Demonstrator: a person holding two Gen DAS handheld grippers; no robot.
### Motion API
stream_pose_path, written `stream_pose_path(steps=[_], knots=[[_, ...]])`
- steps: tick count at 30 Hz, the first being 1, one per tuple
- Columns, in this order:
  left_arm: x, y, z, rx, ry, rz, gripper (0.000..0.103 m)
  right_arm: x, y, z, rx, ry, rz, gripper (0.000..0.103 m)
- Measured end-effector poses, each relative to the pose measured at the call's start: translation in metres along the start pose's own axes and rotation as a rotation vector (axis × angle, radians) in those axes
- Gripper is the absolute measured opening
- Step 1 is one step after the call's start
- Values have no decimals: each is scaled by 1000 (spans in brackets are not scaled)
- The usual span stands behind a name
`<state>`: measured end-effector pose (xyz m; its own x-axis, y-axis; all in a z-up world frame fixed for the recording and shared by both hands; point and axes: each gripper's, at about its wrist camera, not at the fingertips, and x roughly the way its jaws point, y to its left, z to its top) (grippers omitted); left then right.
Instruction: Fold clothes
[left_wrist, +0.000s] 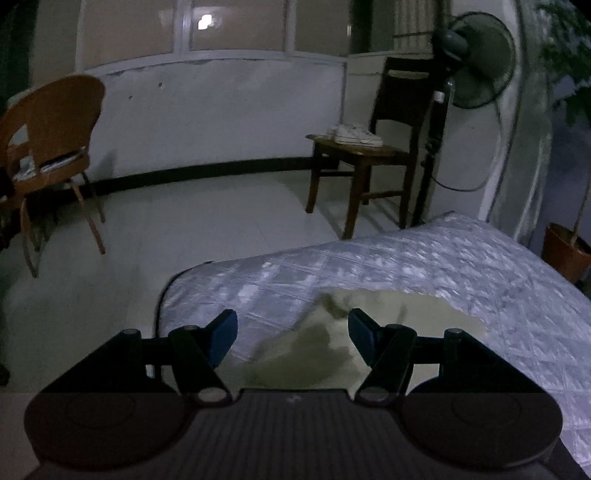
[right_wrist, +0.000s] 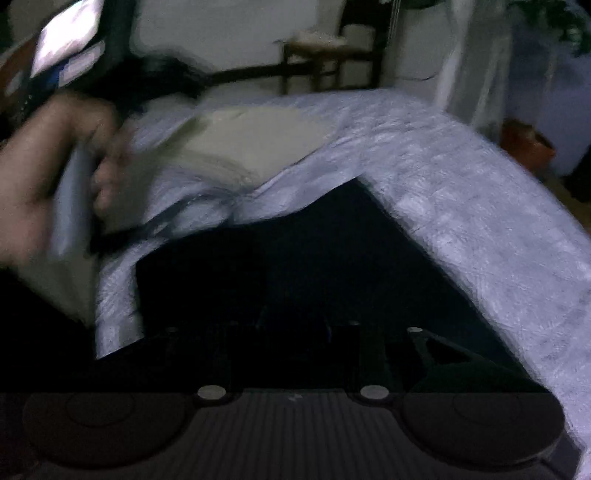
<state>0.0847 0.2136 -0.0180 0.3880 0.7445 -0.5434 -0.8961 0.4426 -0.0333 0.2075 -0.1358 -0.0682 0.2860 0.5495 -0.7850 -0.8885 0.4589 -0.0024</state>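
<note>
A cream garment (left_wrist: 369, 325) lies rumpled on the pale quilted bed cover (left_wrist: 443, 266). My left gripper (left_wrist: 291, 325) hovers over its near part, jaws open, blue pads (left_wrist: 221, 332) apart with nothing pinched. The blurred right wrist view shows the same cream garment (right_wrist: 255, 136) further back. A black garment (right_wrist: 295, 251) is spread on the cover (right_wrist: 461, 206) right in front of my right gripper (right_wrist: 291, 332). Its dark fingers merge with the black cloth, so I cannot make out how they stand. A person's hand (right_wrist: 44, 147) grips the left gripper's handle at the left.
Beyond the bed's corner a dark wooden chair (left_wrist: 354, 155) carries white shoes (left_wrist: 356, 134), with a standing fan (left_wrist: 476, 59) beside it. A round-backed chair (left_wrist: 51, 140) stands at far left. A terracotta plant pot (left_wrist: 565, 251) sits right of the bed. Pale floor (left_wrist: 184, 229) lies between.
</note>
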Motion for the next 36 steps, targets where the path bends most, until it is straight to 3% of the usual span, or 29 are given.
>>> stream_pose_path(steps=[3,4,5,6,8,10,14,17,20,21,23,27,34,36], knots=[[-4,16,0,-16,17,-6,63,9,7,-5,-25,-3,-66,38],[-9,20,-1,-8,14,-5,63,11,-2,-2,25,-4,-87,44],[-11,23,-3,-6,17,-11,63,14,-13,2,83,-1,-107,64],[-13,26,-4,-3,20,-18,63,16,-23,5,133,5,-168,67],[-18,32,-6,3,27,-30,64,19,-43,9,231,25,-223,48],[-16,36,-8,7,68,-69,65,3,-51,6,321,-17,-199,45],[-7,36,-20,63,269,-309,65,-55,-38,-18,351,-90,-227,46],[-12,36,-21,58,344,-549,68,-96,-21,-50,387,-119,-197,53],[-9,29,-26,106,493,-794,73,-113,-10,-76,405,-90,-193,59],[-6,28,-29,99,550,-838,73,-115,-8,-85,415,-68,-201,59],[1,31,-33,43,629,-883,73,-114,-8,-93,473,-49,-190,60],[31,36,-41,-86,795,-962,73,-117,3,-105,529,-104,-120,60],[22,6,-63,81,855,-938,74,-104,1,-111,590,-189,-75,63],[22,0,-64,74,838,-952,78,-102,-2,-115,608,-210,-67,63]])
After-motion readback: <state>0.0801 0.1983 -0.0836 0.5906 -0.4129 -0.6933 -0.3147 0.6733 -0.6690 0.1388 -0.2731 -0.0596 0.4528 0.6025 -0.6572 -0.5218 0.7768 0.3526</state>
